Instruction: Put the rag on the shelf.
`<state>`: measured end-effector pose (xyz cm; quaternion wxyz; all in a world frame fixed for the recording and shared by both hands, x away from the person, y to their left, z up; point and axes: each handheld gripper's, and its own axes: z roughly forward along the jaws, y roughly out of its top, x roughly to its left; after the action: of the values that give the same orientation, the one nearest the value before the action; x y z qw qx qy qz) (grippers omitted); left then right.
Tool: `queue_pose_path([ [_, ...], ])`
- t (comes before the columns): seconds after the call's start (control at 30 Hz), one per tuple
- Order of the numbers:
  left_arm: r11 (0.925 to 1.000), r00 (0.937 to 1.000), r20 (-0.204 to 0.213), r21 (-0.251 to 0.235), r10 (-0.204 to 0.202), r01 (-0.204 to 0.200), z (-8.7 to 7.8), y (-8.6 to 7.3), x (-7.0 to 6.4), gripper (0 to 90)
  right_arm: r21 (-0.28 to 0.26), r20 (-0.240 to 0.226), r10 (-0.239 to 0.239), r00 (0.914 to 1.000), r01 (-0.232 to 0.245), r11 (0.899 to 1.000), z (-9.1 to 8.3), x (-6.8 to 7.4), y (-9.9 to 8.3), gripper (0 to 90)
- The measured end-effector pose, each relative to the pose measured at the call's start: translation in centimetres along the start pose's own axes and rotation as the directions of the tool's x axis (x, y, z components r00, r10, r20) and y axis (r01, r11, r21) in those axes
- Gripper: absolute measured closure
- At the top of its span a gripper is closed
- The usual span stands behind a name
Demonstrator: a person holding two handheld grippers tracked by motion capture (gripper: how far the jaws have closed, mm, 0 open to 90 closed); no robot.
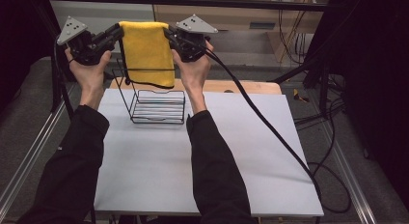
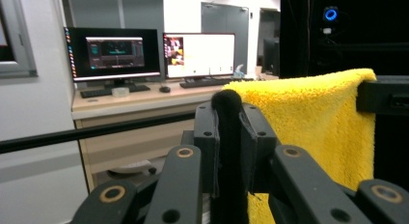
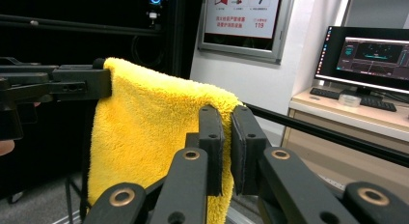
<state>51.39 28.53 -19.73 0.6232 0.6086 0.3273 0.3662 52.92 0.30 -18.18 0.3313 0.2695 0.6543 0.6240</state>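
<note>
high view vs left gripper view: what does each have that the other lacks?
High view alone: the black wire rack on the white table, under the hanging cloth, plus both forearms in dark sleeves. Left gripper view alone: two lit monitors on a desk with keyboards. Shared: the yellow towel, stretched between the left gripper and the right gripper, each shut on a top corner.

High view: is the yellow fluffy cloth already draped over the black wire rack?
No, the yellow fluffy cloth hangs stretched between the left tool and right tool, above the black wire rack.
</note>
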Motion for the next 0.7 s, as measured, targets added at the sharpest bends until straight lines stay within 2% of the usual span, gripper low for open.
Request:
queue_pose_path([
  [0.23, 0.9998, 0.9997, 0.021, 0.017, 0.01, -0.01, -1.4, -1.2, -0.3, 78.9, 0.022, -0.026, 0.005, 0.9996, -0.005, 1.0, -0.4, 0.3, -1.4, 84.5],
  [0.47, 0.9997, 0.9994, 0.031, 0.019, 0.014, -0.014, -2.7, -1.5, -0.4, 78.8, 0.018, -0.053, -0.005, 0.9986, 0.006, 1.0, -0.7, 0.8, -1.5, 84.4],
  [0.5, 0.9997, 0.999, 0.043, 0.021, 0.009, -0.01, -2.8, -1.6, -0.4, 78.8, 0.021, -0.057, -0.009, 0.9984, 0.01, 1.0, -0.8, 0.9, -1.5, 84.4],
  [0.57, 0.9991, 0.9994, 0.029, 0.038, 0.019, -0.02, -3.2, -1.7, -0.4, 78.8, 0.023, -0.063, -0.019, 0.9978, 0.021, 1.0, -0.9, 1.1, -1.6, 84.4],
  [0.6, 0.999, 0.9988, 0.044, 0.037, 0.022, -0.024, -3.3, -1.7, -0.5, 78.8, 0.022, -0.067, -0.024, 0.9975, 0.025, 0.999, -1.0, 1.2, -1.6, 84.4],
  [0.7, 0.9984, 0.9981, 0.045, 0.037, 0.041, -0.043, -3.8, -1.9, -0.6, 78.7, 0.023, -0.078, -0.036, 0.9963, 0.038, 0.999, -1.4, 1.5, -1.6, 84.3],
])
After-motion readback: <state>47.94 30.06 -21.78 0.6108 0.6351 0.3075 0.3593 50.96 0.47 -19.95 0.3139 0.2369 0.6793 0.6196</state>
